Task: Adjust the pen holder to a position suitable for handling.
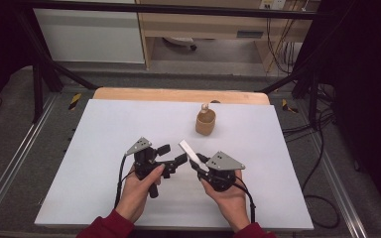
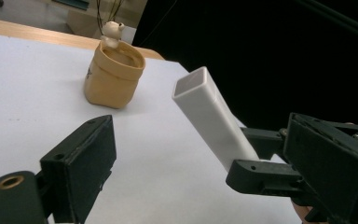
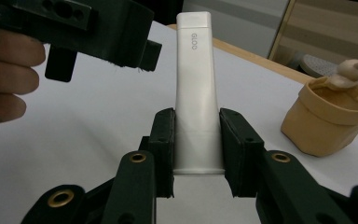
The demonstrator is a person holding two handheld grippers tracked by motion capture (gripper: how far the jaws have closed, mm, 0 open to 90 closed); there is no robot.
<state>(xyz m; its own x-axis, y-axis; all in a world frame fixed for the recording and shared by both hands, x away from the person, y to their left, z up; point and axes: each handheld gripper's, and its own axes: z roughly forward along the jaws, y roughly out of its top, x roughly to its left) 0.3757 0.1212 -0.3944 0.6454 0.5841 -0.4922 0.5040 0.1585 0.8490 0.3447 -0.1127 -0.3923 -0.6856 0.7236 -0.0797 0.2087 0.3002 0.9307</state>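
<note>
- We've got a white desk (image 1: 104, 148) with a wood edge at the far side, grey floor and dark frame rails around it.
- A tan pot (image 1: 205, 122) with a little figure on its rim sits toward the far side, well apart from the hands.
- Right claw (image 3: 196, 154) is clamped on the white tube (image 3: 196, 93), held up off the desk. Left claw (image 1: 172, 154) hangs wide, empty, just beside the tube.

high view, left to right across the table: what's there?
left gripper → white tube → tan pot → right gripper body with its grey plate. The tube is clamped in the right gripper's jaws; the left gripper's jaws stand open beside it.
</note>
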